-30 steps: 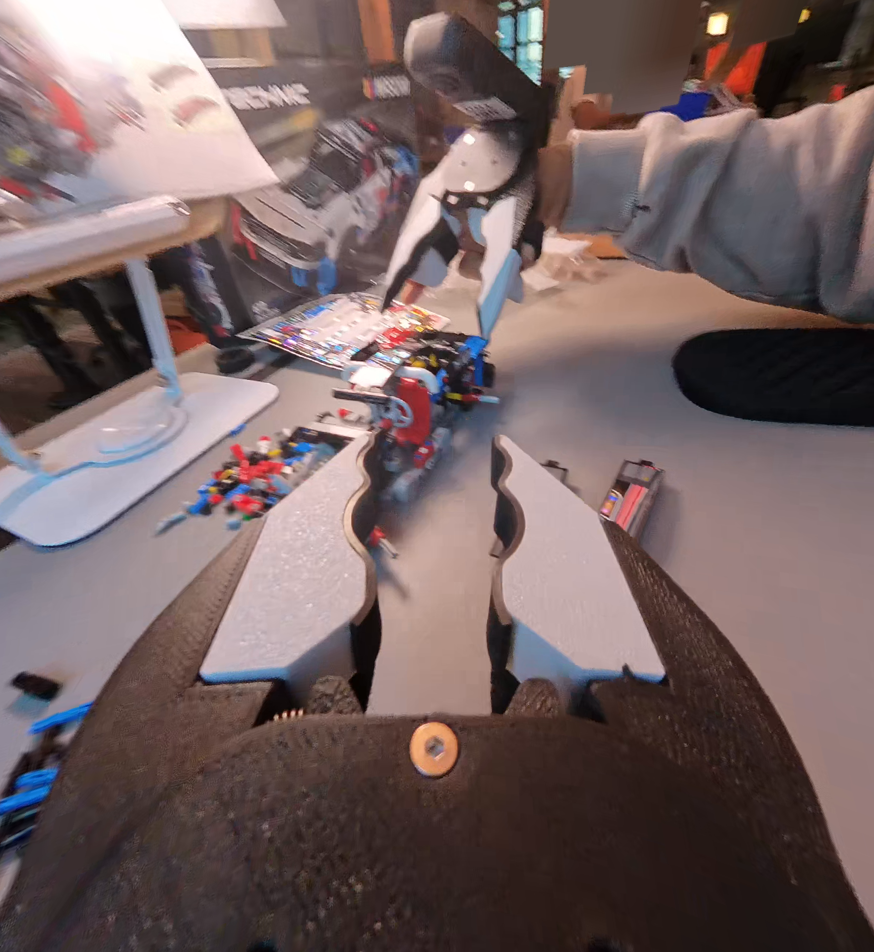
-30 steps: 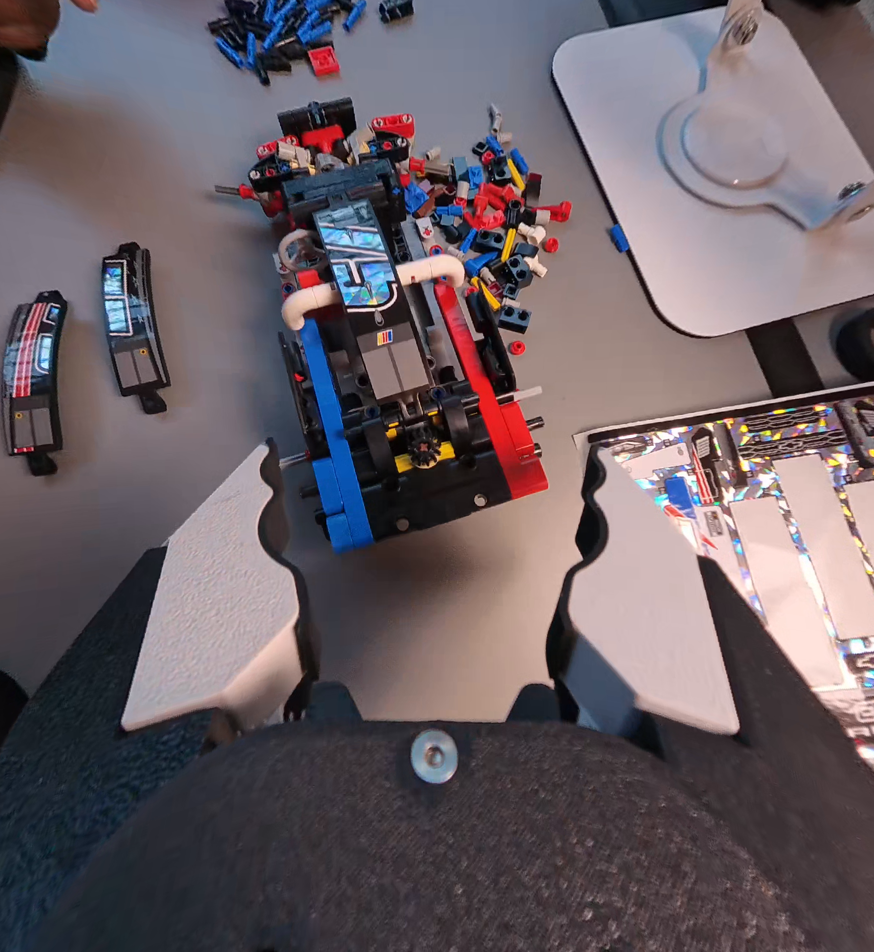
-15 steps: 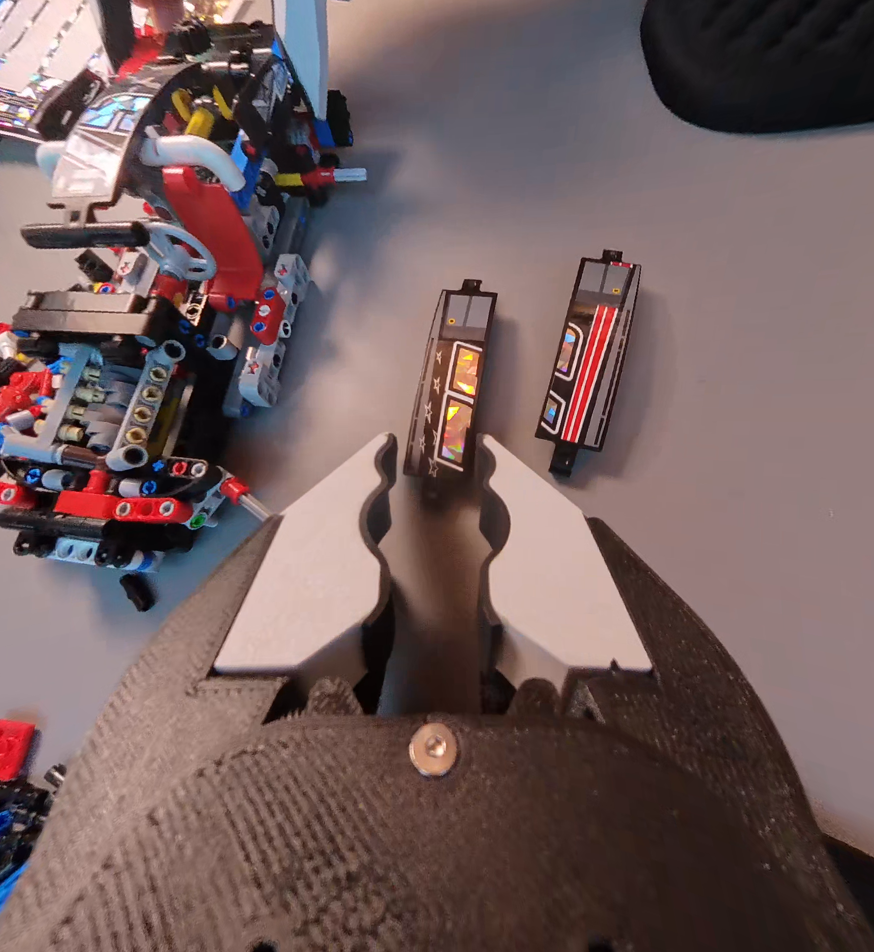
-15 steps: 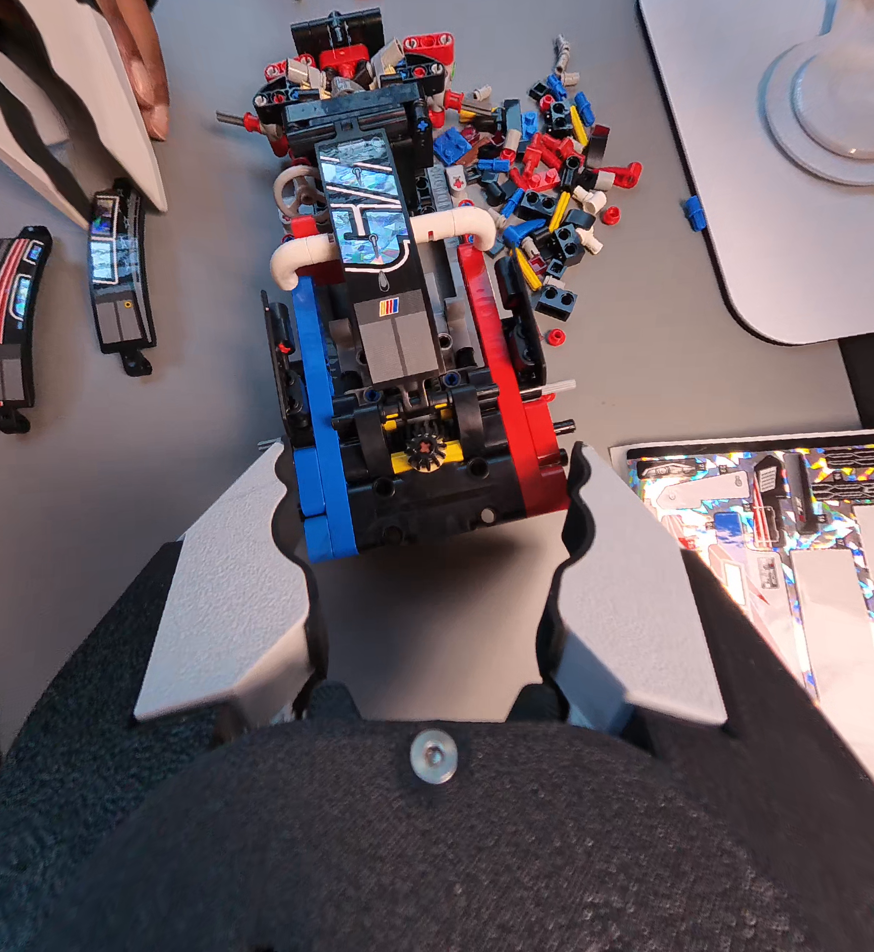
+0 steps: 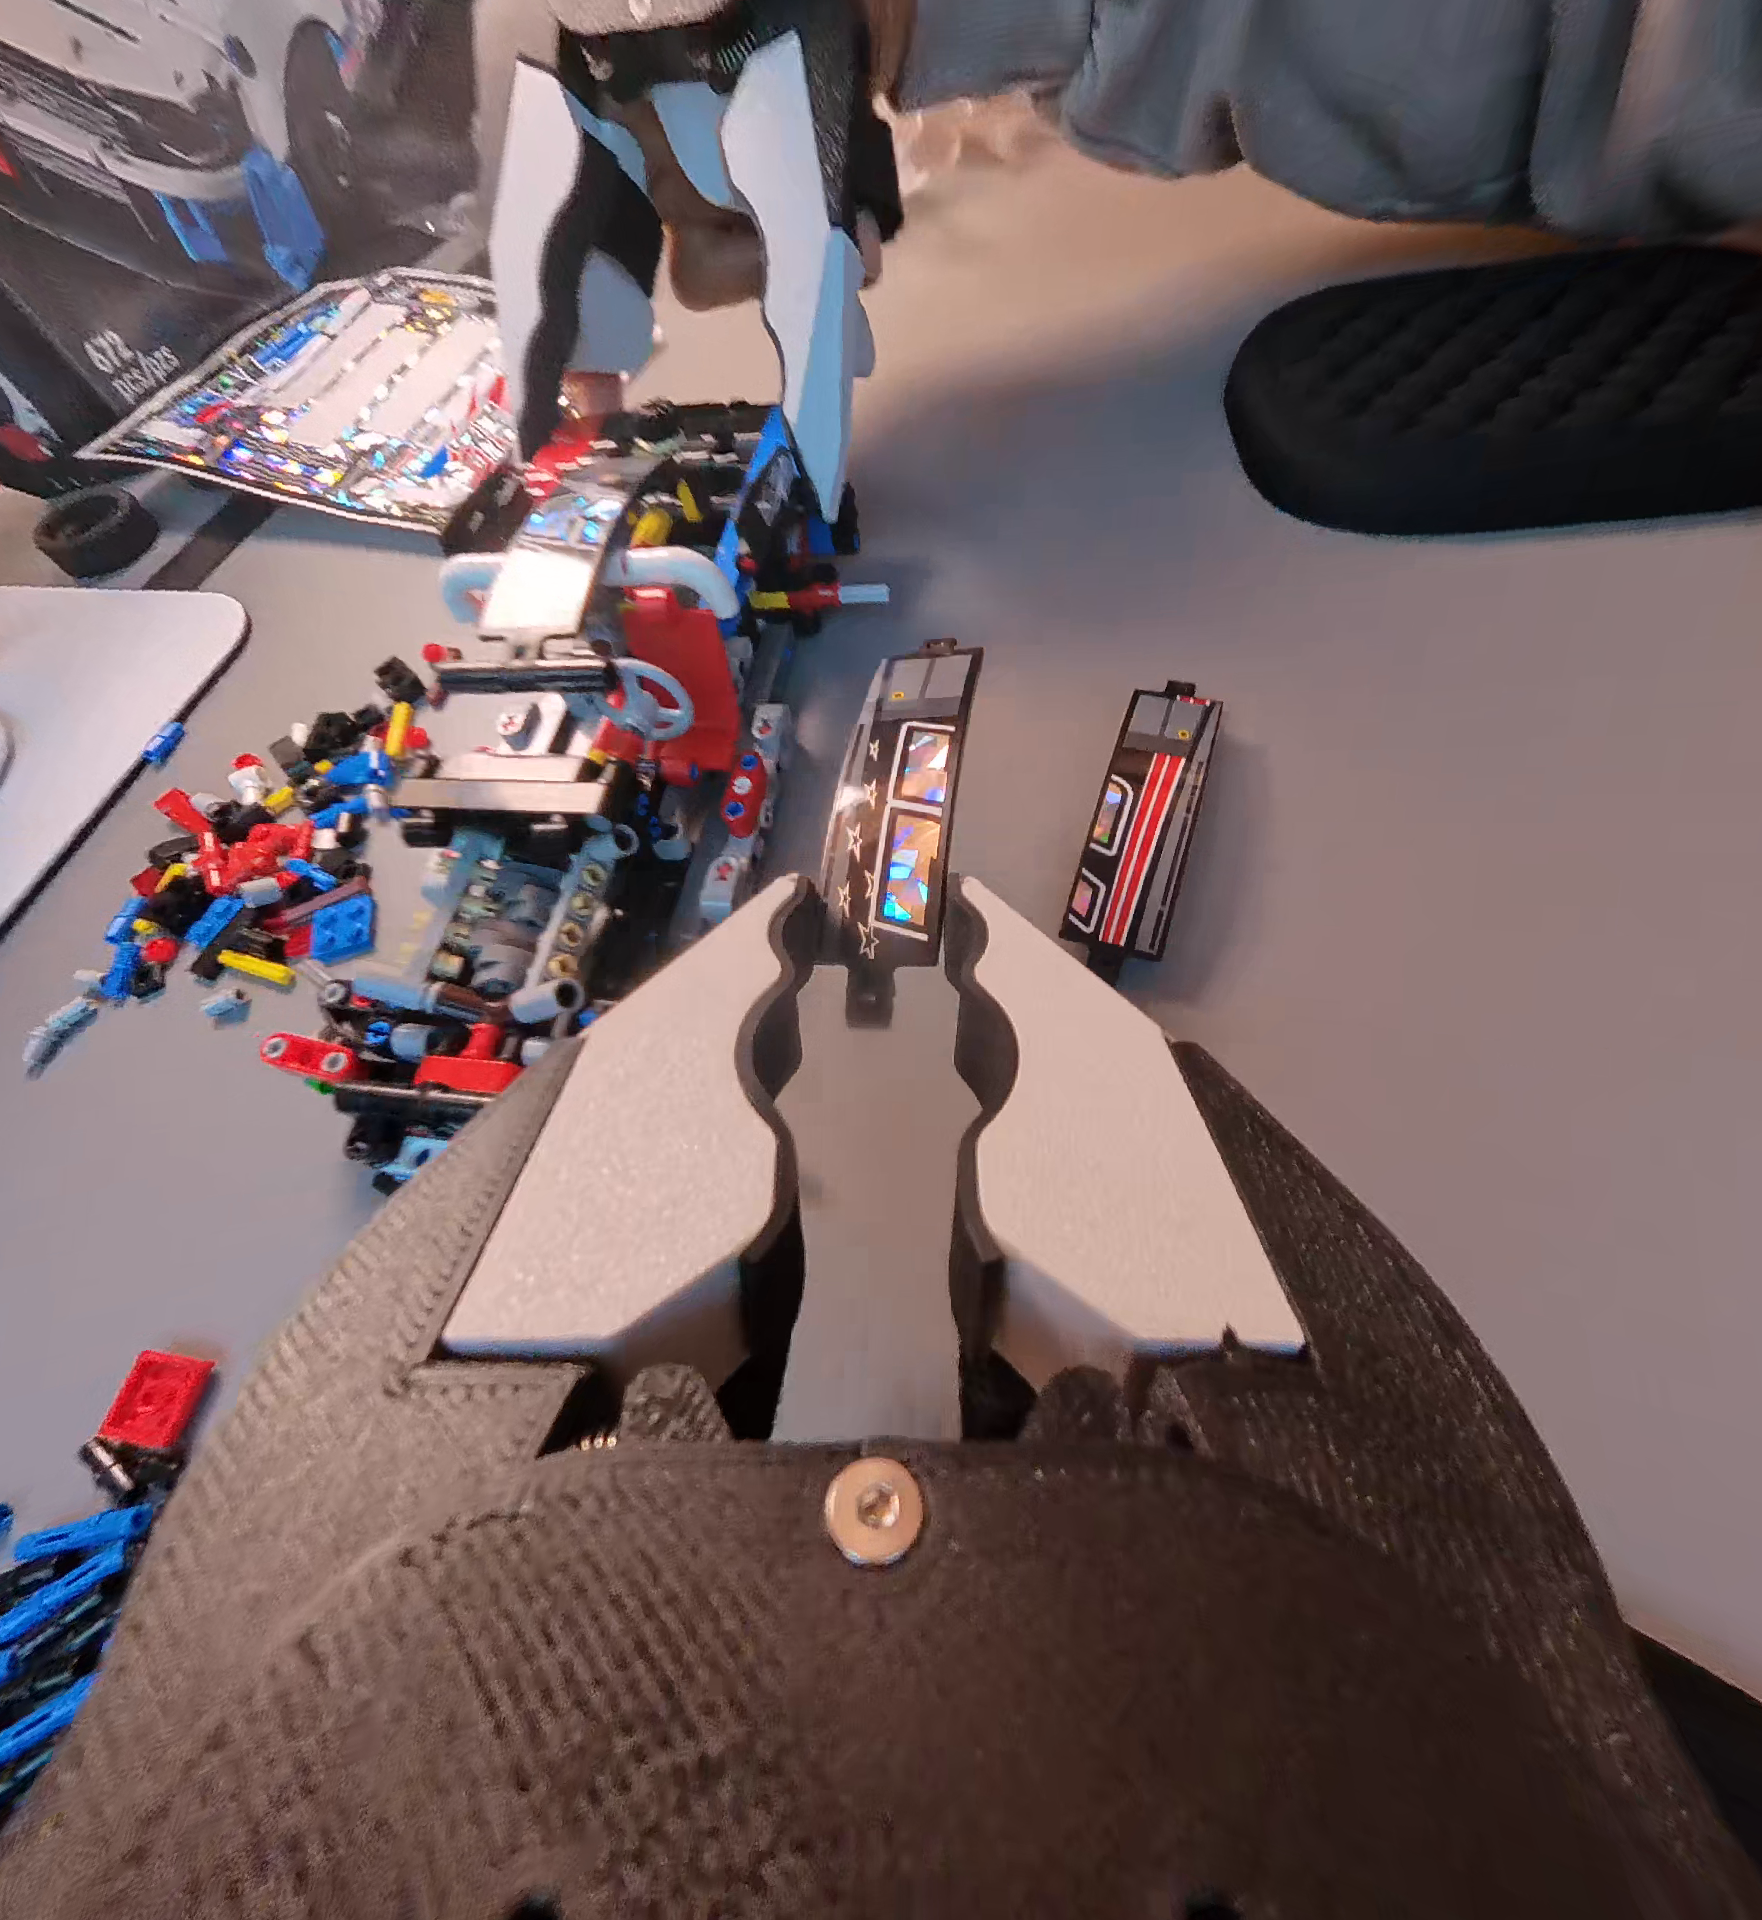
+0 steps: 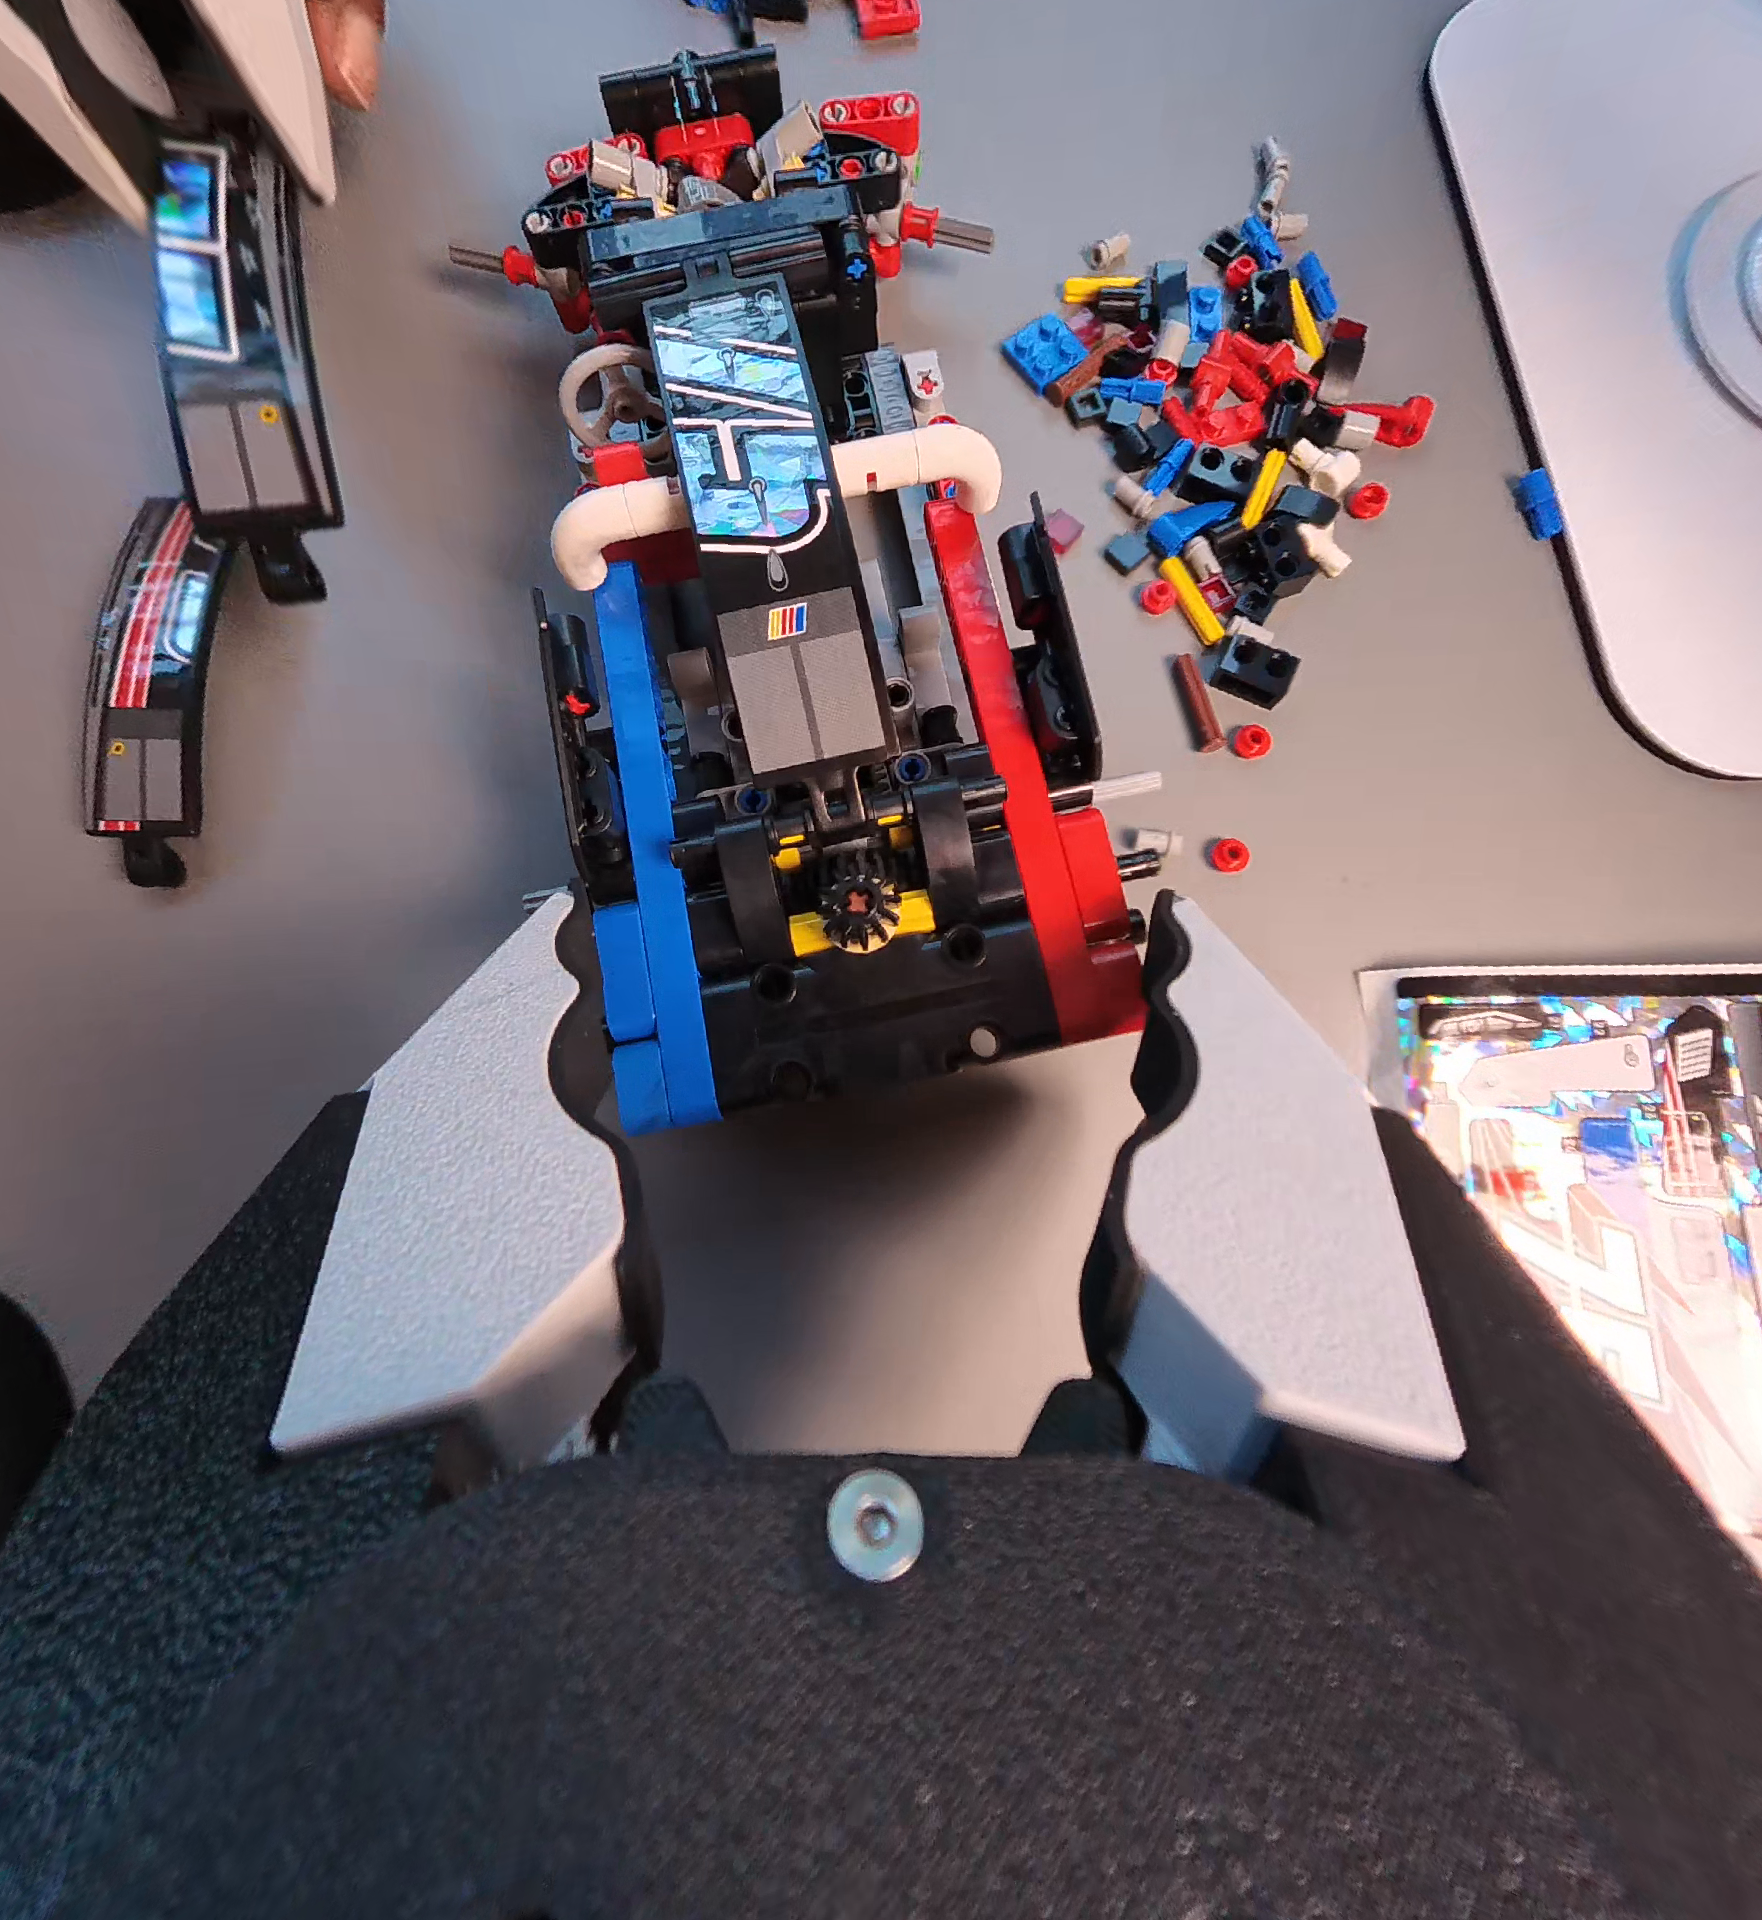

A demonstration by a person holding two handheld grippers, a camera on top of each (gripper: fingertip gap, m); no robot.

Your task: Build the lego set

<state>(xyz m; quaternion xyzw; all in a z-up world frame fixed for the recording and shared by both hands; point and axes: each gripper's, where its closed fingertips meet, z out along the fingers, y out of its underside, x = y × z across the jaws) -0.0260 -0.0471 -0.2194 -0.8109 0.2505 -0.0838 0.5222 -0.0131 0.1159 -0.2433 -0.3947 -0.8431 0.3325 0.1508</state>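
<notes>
A part-built lego car (image 6: 804,665) with blue and red sides lies on the grey table (image 6: 389,987). My right gripper (image 6: 861,925) is shut on its rear end, one finger on each side. The car (image 5: 638,717) and the right gripper (image 5: 679,478) also show in the left wrist view. My left gripper (image 5: 877,899) is shut on the near end of a black curved panel (image 5: 903,821) with shiny stickers. In the right wrist view the panel (image 6: 233,374) looks raised off the table in the left gripper (image 6: 228,197). A second panel with red stripes (image 5: 1142,831) lies beside it on the table.
Loose pieces (image 6: 1230,447) are piled right of the car, with a white stand base (image 6: 1635,364) beyond them. A shiny sticker sheet (image 6: 1635,1143) lies at the right. In the left wrist view, blue pins (image 5: 4,1621), a red plate (image 5: 155,1397), a tyre (image 5: 92,530) and a black pad (image 5: 1531,384).
My left gripper swung down to the black starred panel, closed on it and raised it. My right gripper moved forward until its fingers gripped the car's rear end.
</notes>
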